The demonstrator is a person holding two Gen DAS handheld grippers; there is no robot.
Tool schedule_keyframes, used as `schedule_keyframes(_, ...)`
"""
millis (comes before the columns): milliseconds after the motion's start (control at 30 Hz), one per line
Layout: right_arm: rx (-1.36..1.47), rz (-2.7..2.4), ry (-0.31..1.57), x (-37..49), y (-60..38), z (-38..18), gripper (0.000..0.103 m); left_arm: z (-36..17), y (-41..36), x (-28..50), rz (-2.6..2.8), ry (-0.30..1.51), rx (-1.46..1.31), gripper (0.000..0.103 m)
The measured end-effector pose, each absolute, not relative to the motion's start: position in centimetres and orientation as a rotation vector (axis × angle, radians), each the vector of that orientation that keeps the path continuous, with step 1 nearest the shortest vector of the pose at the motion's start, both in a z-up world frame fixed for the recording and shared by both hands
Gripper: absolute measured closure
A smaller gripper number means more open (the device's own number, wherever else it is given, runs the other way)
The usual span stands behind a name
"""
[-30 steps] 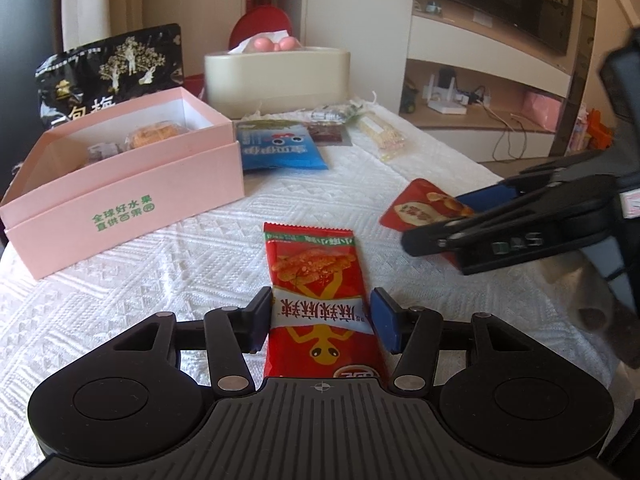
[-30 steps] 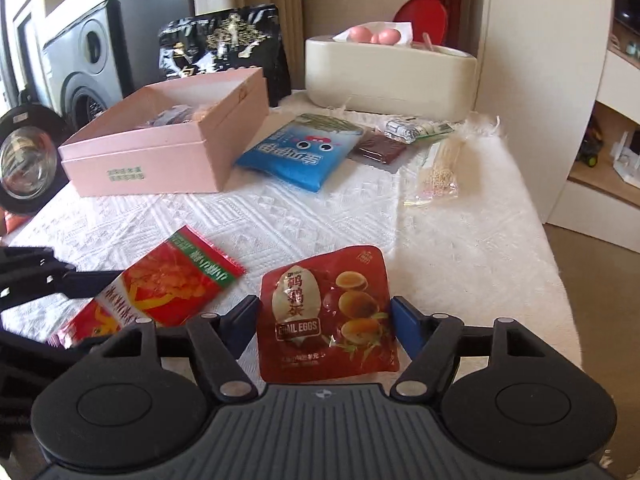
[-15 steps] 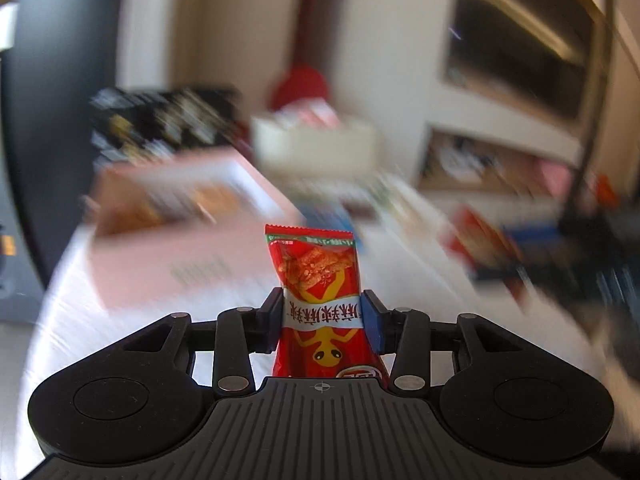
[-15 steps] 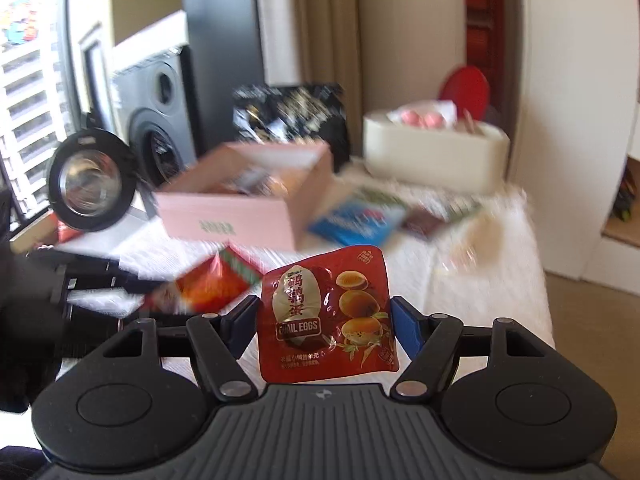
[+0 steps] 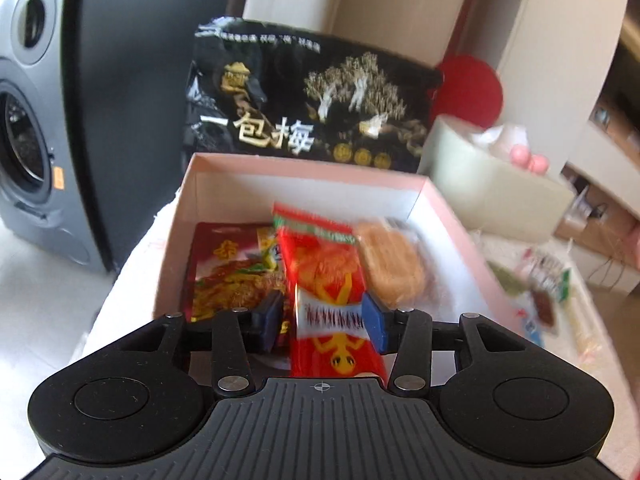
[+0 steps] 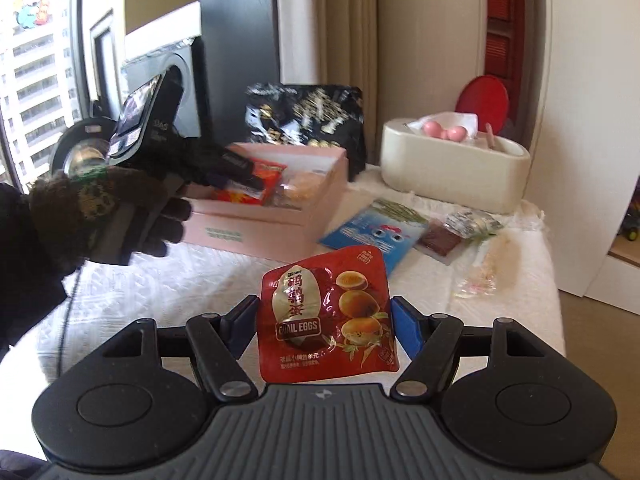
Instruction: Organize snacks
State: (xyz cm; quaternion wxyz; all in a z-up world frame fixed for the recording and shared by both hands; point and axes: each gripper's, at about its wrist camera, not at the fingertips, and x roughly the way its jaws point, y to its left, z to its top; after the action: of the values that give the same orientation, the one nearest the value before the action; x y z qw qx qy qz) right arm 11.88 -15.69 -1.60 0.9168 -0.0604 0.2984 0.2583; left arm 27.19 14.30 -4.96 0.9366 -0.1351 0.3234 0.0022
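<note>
My left gripper (image 5: 323,319) hangs over the open pink box (image 5: 304,168). A long red snack packet (image 5: 328,280) lies between its fingers; the left finger stands off the packet, so the jaws look opened. The box holds a dark red packet (image 5: 228,276) and a wrapped round cake (image 5: 394,264). My right gripper (image 6: 325,325) is shut on a red quail egg pouch (image 6: 326,314) and holds it above the white tablecloth. The right wrist view shows the left gripper (image 6: 240,178) at the pink box (image 6: 276,226).
A black plum bag (image 5: 312,92) stands behind the box. A cream tissue box (image 6: 454,164) sits at the back right. A blue packet (image 6: 376,234), a brown packet (image 6: 440,240) and clear wrappers (image 6: 482,276) lie on the cloth. A grey speaker (image 5: 36,128) stands left.
My left gripper lifted the red packet off the cloth, carried it over the pink box and its jaws have parted. My right gripper closed on the quail egg pouch and raised it.
</note>
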Motion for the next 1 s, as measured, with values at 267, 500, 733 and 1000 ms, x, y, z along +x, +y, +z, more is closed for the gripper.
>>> schedule_keyframes(267, -0.200, 0.553, 0.517, 16.5, -12.2, 0.9, 0.032, -1.3, 16.3, 18.5, -0.035, 0.451, -0.397, 0.055)
schedule_keyframes(500, 0.029, 0.751, 0.637, 27.6, -4.9, 4.1, 0.031, -3.9, 11.5, 13.5, -0.165, 0.578, -0.287, 0.055)
schedule_keyframes(733, 0.040, 0.747, 0.748, 30.6, -4.1, 1.9, 0.029, -8.7, 9.6, 14.5, -0.186, 0.751, -0.259, 0.058)
schedule_keyframes(1000, 0.179, 0.757, 0.778, 32.2, -7.5, 1.1, 0.021, -6.9, 7.5, 15.9, -0.252, 0.661, -0.273, 0.058)
